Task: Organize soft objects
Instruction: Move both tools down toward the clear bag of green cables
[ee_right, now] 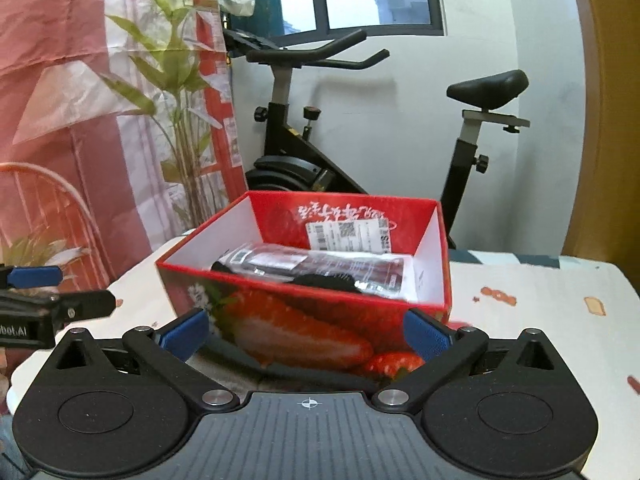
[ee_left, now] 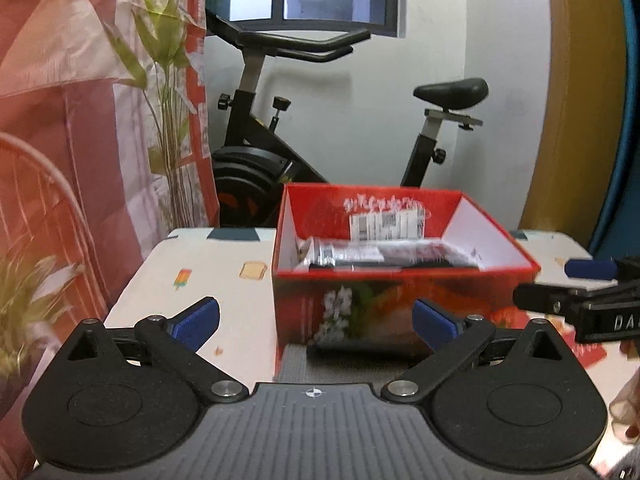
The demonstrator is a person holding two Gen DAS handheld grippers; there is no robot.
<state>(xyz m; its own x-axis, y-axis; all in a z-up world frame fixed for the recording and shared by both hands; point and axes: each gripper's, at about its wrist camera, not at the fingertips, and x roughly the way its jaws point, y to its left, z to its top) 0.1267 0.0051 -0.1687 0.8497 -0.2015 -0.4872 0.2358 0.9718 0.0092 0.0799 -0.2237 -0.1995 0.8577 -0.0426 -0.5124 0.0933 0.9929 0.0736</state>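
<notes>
A red strawberry-print box (ee_left: 400, 300) stands open on the table, also in the right wrist view (ee_right: 304, 320). Inside lie clear plastic packets with dark soft items (ee_left: 384, 254) (ee_right: 320, 268). My left gripper (ee_left: 316, 320) is open and empty just in front of the box. My right gripper (ee_right: 304, 334) is open and empty, close to the box's front. The right gripper shows at the right edge of the left wrist view (ee_left: 580, 304); the left one shows at the left edge of the right wrist view (ee_right: 40, 304).
The table (ee_left: 240, 280) has a white cloth with small food prints. An exercise bike (ee_left: 280, 152) stands behind it by the wall. A plant (ee_left: 168, 80) and red curtain are at the left, with an orange wire chair (ee_left: 40, 208).
</notes>
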